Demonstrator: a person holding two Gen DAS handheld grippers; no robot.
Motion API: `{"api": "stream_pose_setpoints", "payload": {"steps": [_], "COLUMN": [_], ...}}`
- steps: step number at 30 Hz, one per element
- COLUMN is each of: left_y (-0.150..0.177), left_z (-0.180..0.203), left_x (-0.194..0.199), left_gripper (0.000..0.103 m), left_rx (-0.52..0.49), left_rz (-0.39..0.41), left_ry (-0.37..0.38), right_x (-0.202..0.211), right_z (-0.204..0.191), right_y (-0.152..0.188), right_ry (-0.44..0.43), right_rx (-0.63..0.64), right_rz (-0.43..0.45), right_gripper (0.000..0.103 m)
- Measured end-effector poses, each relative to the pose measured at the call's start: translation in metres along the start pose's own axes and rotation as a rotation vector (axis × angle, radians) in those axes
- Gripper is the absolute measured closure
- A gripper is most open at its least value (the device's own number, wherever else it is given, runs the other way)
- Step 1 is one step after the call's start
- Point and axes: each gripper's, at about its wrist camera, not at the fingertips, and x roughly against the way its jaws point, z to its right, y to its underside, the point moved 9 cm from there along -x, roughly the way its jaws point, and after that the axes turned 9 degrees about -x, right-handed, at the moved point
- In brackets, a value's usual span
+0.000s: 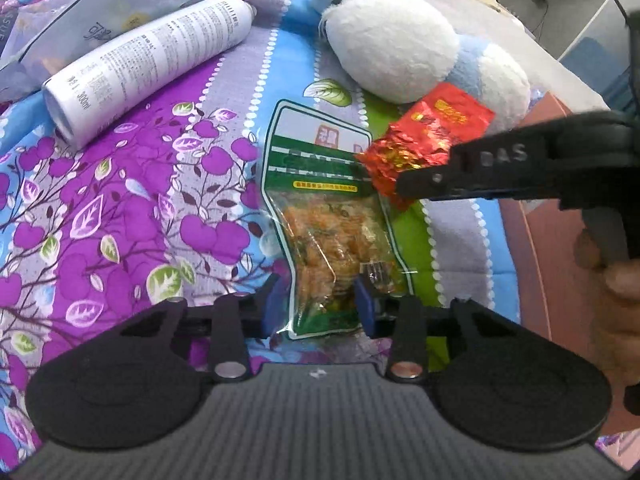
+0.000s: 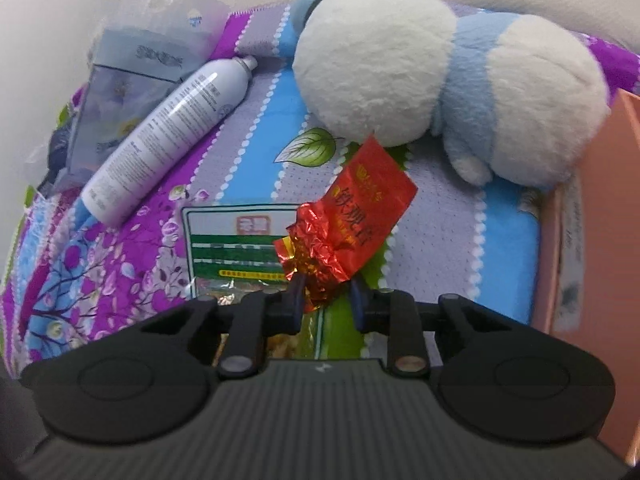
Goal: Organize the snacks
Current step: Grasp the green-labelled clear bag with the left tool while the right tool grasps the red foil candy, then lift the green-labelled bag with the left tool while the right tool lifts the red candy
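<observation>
- The green snack bag [image 1: 324, 216] is seen lying flat on the flowered bedsheet [image 1: 120, 208], its lower end between the blue pads of the left gripper [image 1: 318, 308].
- The left pads are set at the bag's two edges; whether they are pressing on it cannot be told.
- The red foil packet [image 2: 348, 236] is held off the sheet by its crumpled end in the right gripper [image 2: 326, 300], pinched between the narrowed fingers.
- The packet is seen above the top right corner of the green bag.
- A white spray can [image 1: 148, 60] is laid on its side, well apart at the upper left.
- A white and blue plush toy [image 2: 440, 84] is found behind the packet, beside a pink box [image 2: 600, 240].
</observation>
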Motion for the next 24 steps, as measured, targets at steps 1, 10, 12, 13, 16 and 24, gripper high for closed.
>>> {"api": "stream_pose_setpoints", "payload": {"steps": [1, 10, 12, 13, 16, 24], "left_y": [0.002, 0.027, 0.032, 0.035, 0.046, 0.086], "left_z": [0.001, 0.014, 0.019, 0.020, 0.025, 0.037], "left_x": [0.004, 0.039, 0.045, 0.048, 0.057, 0.099], "left_gripper": [0.060, 0.070, 0.072, 0.072, 0.073, 0.074], "left_rx": [0.005, 0.012, -0.001, 0.002, 0.007, -0.003], "left_rz": [-0.001, 0.021, 0.042, 0.049, 0.065, 0.096], "left_ry": [0.005, 0.042, 0.045, 0.051, 0.070, 0.072], "right_x": [0.005, 0.045, 0.052, 0.056, 0.066, 0.098], "right_z": [0.002, 0.011, 0.013, 0.014, 0.013, 0.005], "right_y": [0.002, 0.033, 0.043, 0.048, 0.063, 0.109], "right_ry": [0.005, 0.020, 0.028, 0.030, 0.030, 0.013], "right_rx": [-0.004, -0.011, -0.005, -0.004, 0.005, 0.001], "right_rz": [0.005, 0.040, 0.053, 0.061, 0.085, 0.162], "right_gripper": [0.076, 0.077, 0.081, 0.081, 0.082, 0.082]}}
